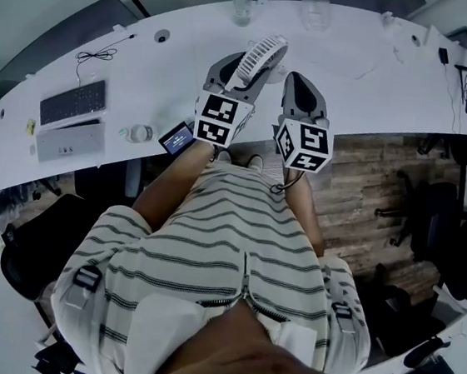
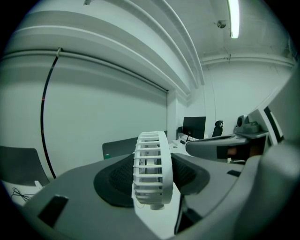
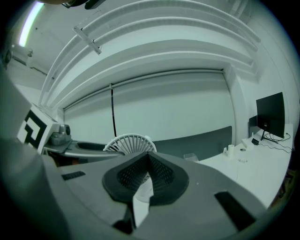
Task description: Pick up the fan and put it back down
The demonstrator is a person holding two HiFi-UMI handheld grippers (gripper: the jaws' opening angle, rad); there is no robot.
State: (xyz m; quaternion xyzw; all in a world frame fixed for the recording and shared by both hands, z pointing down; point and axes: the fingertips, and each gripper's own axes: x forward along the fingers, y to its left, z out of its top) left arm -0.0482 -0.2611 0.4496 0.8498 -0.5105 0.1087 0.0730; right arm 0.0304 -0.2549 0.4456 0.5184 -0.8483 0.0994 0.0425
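Head view: my left gripper [image 1: 245, 73] clamps the white fan [image 1: 264, 53] above the curved desk [image 1: 144, 88], close to the desk's front edge. My right gripper [image 1: 298, 84] hangs over that same edge, just beside.

Left gripper view: both pads press on the fan's ribbed grille, seen edge-on. I cannot tell whether the fan clears the desk.

Right gripper view: the jaws meet at their tips with nothing between them. The fan shows beyond them.

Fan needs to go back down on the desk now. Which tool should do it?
Left. The left tool is already clamped on the fan, holding it over the desk. The right tool sits beside it, shut and empty.
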